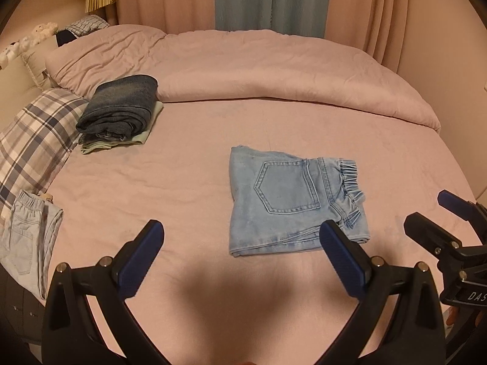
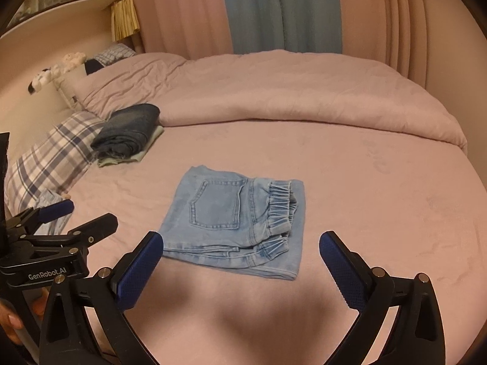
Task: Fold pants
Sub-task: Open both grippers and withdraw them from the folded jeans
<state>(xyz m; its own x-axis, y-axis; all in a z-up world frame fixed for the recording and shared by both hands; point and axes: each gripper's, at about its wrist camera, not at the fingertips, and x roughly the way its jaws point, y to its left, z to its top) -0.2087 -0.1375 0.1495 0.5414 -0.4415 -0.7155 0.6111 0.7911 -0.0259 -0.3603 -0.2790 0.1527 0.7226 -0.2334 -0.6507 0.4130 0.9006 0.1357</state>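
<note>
Folded light-blue pants [image 1: 292,200] were laid flat on the pink bed [image 1: 182,182].
Both the left gripper [image 1: 240,231] and right gripper [image 2: 240,240] were held wide apart, empty, touching nothing; the pants were seen at 12 o'clock.

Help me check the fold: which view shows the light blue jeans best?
The right wrist view: the light blue jeans lie centred and unobstructed. In the left wrist view the left gripper finger overlaps their near corner.

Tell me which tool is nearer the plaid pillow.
Left. The left tool hovers on the plaid pillow side of the bed; the right tool is beside it, farther from the pillow.
</note>
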